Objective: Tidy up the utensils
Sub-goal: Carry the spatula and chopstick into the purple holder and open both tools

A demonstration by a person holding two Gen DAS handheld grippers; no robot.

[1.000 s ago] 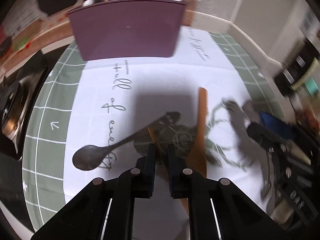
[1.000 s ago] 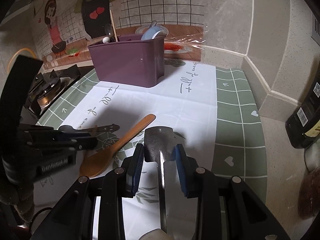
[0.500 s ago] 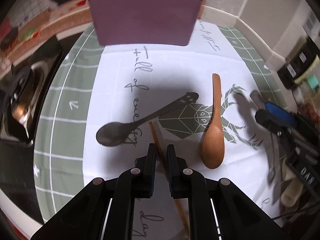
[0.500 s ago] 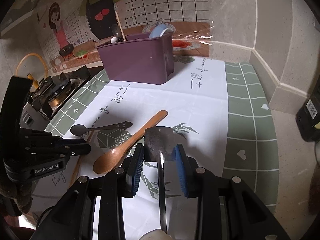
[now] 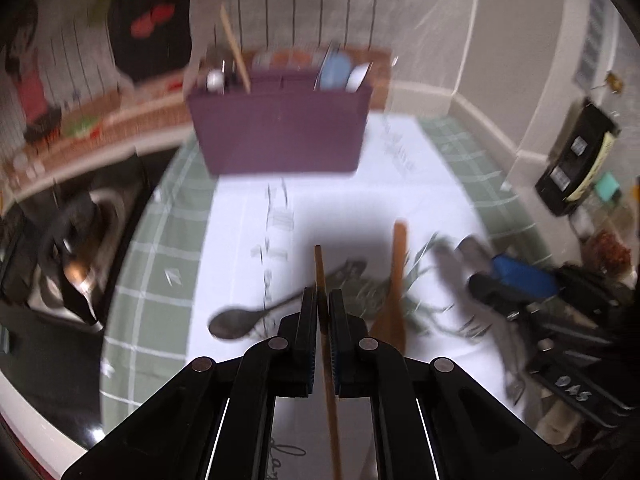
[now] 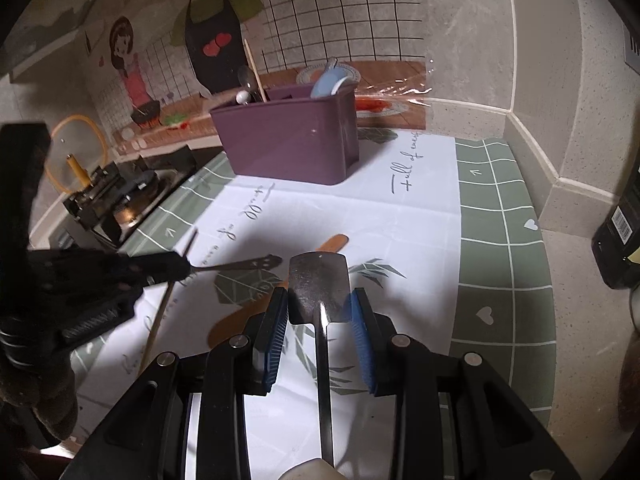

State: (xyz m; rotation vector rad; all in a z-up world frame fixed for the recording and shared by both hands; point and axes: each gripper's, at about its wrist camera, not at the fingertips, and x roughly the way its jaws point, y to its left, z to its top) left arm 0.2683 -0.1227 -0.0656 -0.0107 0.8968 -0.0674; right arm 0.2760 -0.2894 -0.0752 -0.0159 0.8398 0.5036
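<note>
The left gripper is clenched tight on a thin wooden chopstick, which runs straight out between its black fingers and clear of the cloth. From the right wrist view the same stick slants down past the left gripper, its lower end over the cloth's front edge.

Over on the right, the right gripper grasps a metal spatula: the flat blade sits between the blue pads, handle running back toward the camera.

Down on the white and green cloth lie two loose pieces. A dark metal spoon rests just left of the left gripper, bowl toward the stove side, handle pointing to the middle. A wooden spoon lies just to its right, its handle tip peeking out behind the spatula blade.

At the back of the cloth stands the purple bin, upright, near the wall. Poking out of it are a wooden stick and a white-tipped piece on the left end, and a blue spoon on the right end. The stove sits beside the cloth on the left.
</note>
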